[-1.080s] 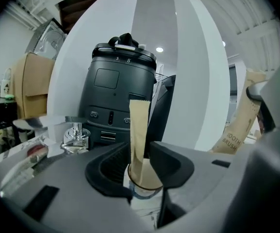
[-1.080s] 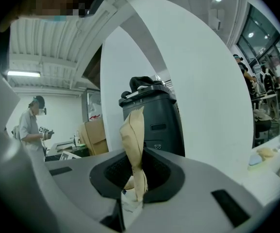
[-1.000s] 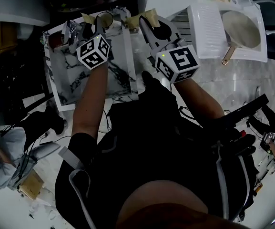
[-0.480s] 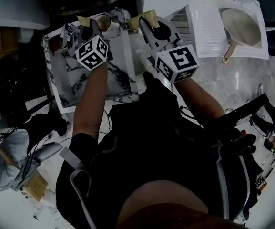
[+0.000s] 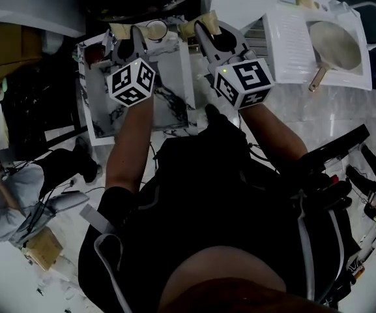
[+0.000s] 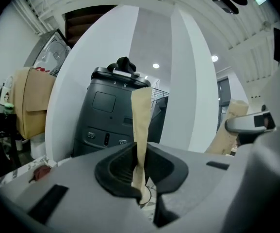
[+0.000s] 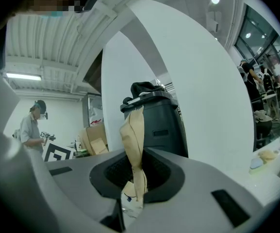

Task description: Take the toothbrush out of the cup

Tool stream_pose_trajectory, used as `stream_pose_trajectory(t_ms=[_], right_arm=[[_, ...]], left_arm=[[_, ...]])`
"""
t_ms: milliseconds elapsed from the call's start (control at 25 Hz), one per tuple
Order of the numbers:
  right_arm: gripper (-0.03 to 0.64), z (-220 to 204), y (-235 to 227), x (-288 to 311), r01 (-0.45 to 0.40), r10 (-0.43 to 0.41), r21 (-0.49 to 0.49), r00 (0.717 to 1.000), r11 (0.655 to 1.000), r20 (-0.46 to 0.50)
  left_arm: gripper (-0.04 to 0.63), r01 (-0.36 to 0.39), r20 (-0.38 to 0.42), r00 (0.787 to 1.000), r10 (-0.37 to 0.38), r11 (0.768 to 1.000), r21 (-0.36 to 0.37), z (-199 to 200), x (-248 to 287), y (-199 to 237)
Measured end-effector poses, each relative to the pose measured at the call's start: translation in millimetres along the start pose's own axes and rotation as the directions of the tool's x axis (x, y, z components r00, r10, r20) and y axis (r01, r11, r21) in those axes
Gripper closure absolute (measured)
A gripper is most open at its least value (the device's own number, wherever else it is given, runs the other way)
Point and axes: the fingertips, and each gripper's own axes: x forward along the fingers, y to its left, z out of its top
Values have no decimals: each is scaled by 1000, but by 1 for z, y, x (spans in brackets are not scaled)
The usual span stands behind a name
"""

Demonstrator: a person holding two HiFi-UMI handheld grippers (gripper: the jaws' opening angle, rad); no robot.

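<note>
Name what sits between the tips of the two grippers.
In the head view, a small round cup stands by the marbled board's far edge, between the left gripper and the right gripper. No toothbrush is discernible.

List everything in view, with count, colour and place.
tray: one, white marbled, left of centre
cup: one, pale, at the tray's far edge
rack: one, white, far right
pan: one, pale, wooden handle, in the rack
bin: one, black, straight ahead
box: one, brown, left of the bin
bystander: one, grey top, lower left
left tongs: one, grey, tan tips, just closed, nothing seen between them
right tongs: one, grey, tan tips together
</note>
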Motion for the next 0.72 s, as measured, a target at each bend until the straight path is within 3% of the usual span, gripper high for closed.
stream_pose_trajectory(t_ms=[360,720], right_arm=[[561,23,27,-6,-23,24,-18,999,1000,26],[561,35,62,-9,-69,70,-40,997,997,24]], left_arm=[[561,61,51,997,-64,997,53,51,-63,-17],[563,44,104,993,-51,997,64,88,-126,-11]])
